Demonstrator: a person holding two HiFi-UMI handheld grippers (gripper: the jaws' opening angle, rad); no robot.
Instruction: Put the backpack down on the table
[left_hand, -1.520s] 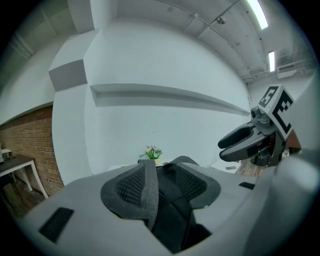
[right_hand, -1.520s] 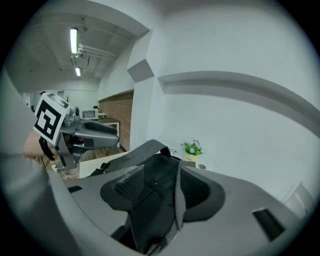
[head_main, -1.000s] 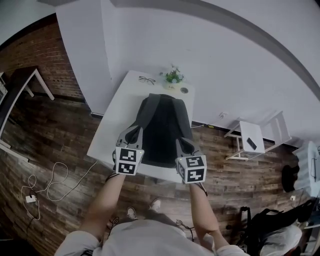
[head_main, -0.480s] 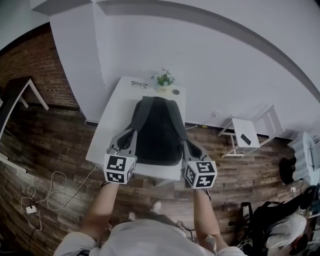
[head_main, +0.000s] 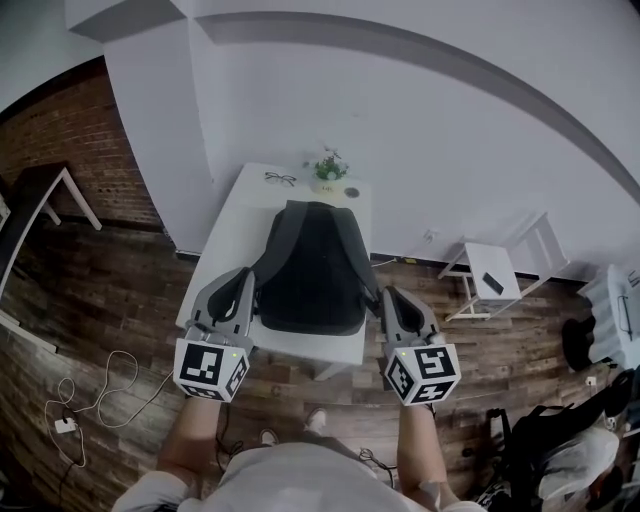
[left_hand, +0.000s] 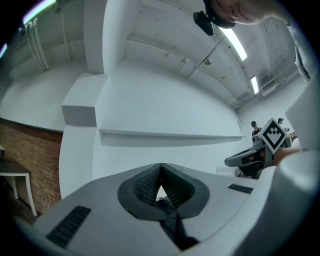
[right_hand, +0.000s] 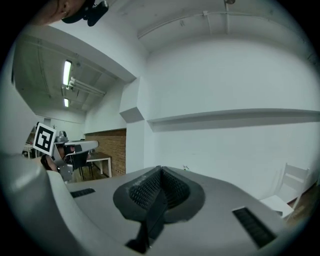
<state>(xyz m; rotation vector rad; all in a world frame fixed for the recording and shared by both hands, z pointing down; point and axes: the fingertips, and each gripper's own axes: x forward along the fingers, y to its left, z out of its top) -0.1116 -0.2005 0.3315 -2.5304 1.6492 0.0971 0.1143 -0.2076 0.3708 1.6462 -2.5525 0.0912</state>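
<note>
Between the jaws of the left gripper (left_hand: 161, 166), which are pressed together, a dark strap (left_hand: 172, 220) is pinched. The right gripper (right_hand: 160, 170) has its jaws clamped on another dark strap (right_hand: 152, 220). Ahead, between both pairs of jaws, the grey backpack (head_main: 310, 268) is over the white table (head_main: 232, 225), just beside the jaw tips.
</note>
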